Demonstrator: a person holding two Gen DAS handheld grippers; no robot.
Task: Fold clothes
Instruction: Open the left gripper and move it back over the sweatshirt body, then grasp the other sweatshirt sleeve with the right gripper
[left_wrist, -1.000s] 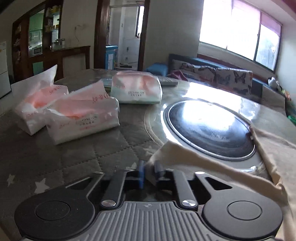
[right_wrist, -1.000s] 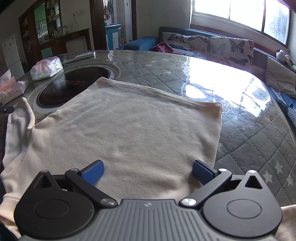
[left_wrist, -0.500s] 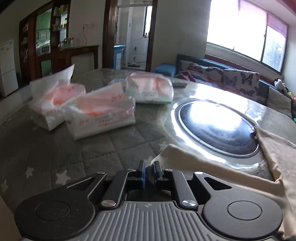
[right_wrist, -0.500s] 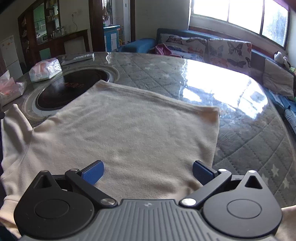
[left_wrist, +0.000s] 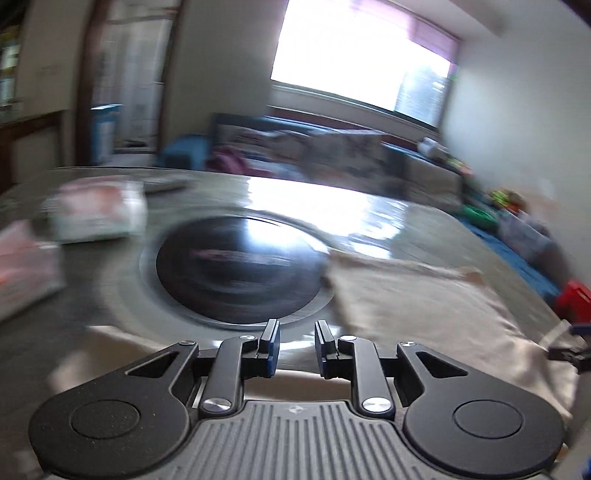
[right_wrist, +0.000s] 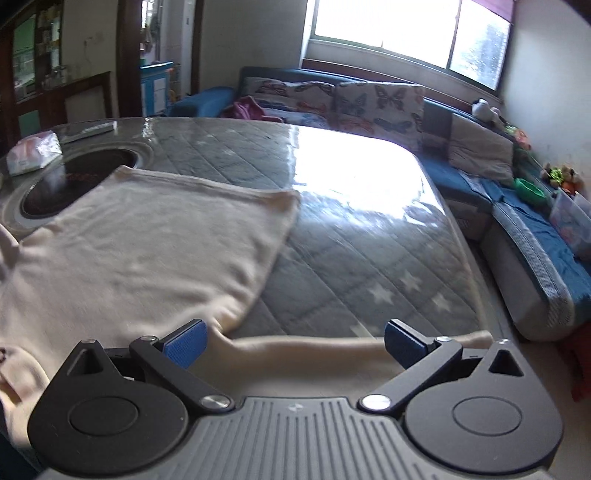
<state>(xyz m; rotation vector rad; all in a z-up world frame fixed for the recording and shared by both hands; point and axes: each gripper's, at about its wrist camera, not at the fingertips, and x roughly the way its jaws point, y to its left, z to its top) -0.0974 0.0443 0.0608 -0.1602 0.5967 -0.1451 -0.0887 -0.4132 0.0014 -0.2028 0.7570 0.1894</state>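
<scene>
Quilted cover with white stars lies over the round table (right_wrist: 369, 236), and a dark round plate (left_wrist: 236, 273) sits in the table's middle. A cream garment (right_wrist: 147, 243) is spread flat beside this plate, one sleeve running along the near edge. The left gripper (left_wrist: 295, 341) has its jaws a little apart with nothing between them; this view is blurred. The right gripper (right_wrist: 293, 341) stands wide open over the sleeve and grips nothing. Tissue packs (left_wrist: 96, 212) lie left of the plate.
</scene>
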